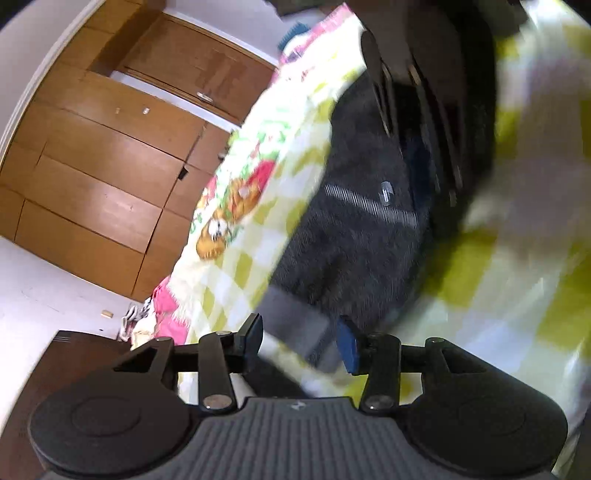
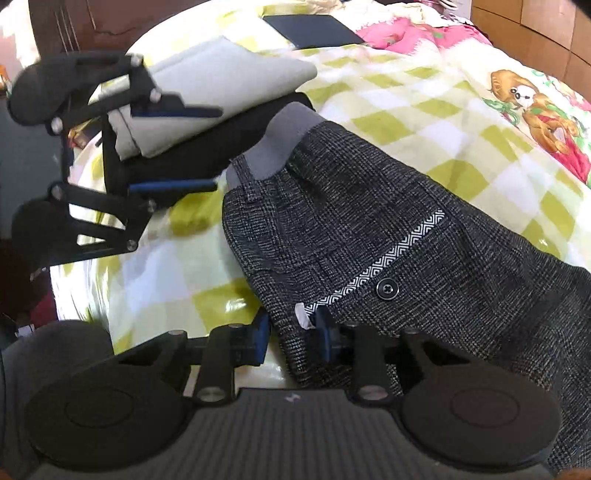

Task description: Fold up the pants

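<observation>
Dark grey checked pants [image 2: 369,236] with a grey waistband, a patterned pocket trim and a black button [image 2: 386,287] lie on the yellow-checked bedspread [image 2: 424,110]. My right gripper [image 2: 293,338] is open, its fingers either side of the pants' near edge by the pocket. My left gripper [image 2: 214,146] is open, hovering just left of the waistband; in its own view [image 1: 301,341] the fingers stand either side of the grey waistband corner [image 1: 295,325]. The pants [image 1: 354,221] look blurred there.
A folded cream garment [image 2: 221,77] rests on a black one [image 2: 207,147] beside the waistband. A dark flat object [image 2: 310,29] and pink fabric [image 2: 406,33] lie farther back. Wooden cabinets [image 1: 110,166] and a dark wooden bed edge [image 1: 66,362] flank the bed.
</observation>
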Motion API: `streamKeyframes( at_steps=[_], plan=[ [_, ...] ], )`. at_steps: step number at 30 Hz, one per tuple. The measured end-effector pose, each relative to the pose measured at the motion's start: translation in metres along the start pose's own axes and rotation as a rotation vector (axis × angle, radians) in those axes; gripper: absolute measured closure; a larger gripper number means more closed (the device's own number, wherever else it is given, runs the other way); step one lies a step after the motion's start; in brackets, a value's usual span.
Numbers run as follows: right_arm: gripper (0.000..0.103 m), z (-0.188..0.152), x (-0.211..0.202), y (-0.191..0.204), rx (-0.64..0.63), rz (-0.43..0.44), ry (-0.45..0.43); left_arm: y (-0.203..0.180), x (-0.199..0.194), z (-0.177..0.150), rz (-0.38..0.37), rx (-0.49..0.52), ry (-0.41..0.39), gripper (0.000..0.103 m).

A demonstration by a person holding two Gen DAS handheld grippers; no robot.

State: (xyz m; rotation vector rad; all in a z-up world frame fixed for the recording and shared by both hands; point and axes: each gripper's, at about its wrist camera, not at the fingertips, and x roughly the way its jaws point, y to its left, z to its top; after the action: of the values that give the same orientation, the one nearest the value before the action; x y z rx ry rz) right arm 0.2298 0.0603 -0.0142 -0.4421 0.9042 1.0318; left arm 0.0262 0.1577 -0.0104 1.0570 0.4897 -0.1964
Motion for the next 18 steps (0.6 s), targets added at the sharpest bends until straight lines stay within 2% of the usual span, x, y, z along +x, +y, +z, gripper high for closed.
streamKeyframes(
  at_steps=[3, 4, 6, 8, 11, 15, 18],
  plan=[
    [0.073, 0.000, 0.002, 0.008, -0.009, -0.006, -0.017, 0.008, 0.020, 0.015, -0.023, -0.080, -0.054, 0.045],
    [0.072, -0.003, 0.002, 0.012, -0.011, -0.006, -0.021, 0.009, 0.030, 0.019, -0.022, -0.100, -0.050, 0.045],
    [0.070, -0.008, 0.001, 0.016, -0.012, -0.001, -0.031, 0.011, 0.052, 0.020, -0.027, -0.135, -0.014, 0.045],
    [0.070, -0.011, 0.000, 0.012, 0.027, 0.019, -0.054, 0.008, 0.078, 0.013, -0.055, -0.153, 0.079, 0.043],
    [0.067, -0.016, -0.011, 0.002, 0.097, 0.038, -0.084, 0.003, 0.084, 0.006, -0.054, -0.173, 0.098, 0.042],
    [0.056, -0.043, -0.061, -0.020, 0.217, -0.007, -0.170, 0.005, 0.078, 0.016, -0.029, -0.168, 0.130, 0.042],
    [0.053, -0.085, -0.112, -0.042, 0.340, -0.089, -0.220, 0.008, 0.070, 0.027, -0.018, -0.168, 0.122, 0.042]
  ],
)
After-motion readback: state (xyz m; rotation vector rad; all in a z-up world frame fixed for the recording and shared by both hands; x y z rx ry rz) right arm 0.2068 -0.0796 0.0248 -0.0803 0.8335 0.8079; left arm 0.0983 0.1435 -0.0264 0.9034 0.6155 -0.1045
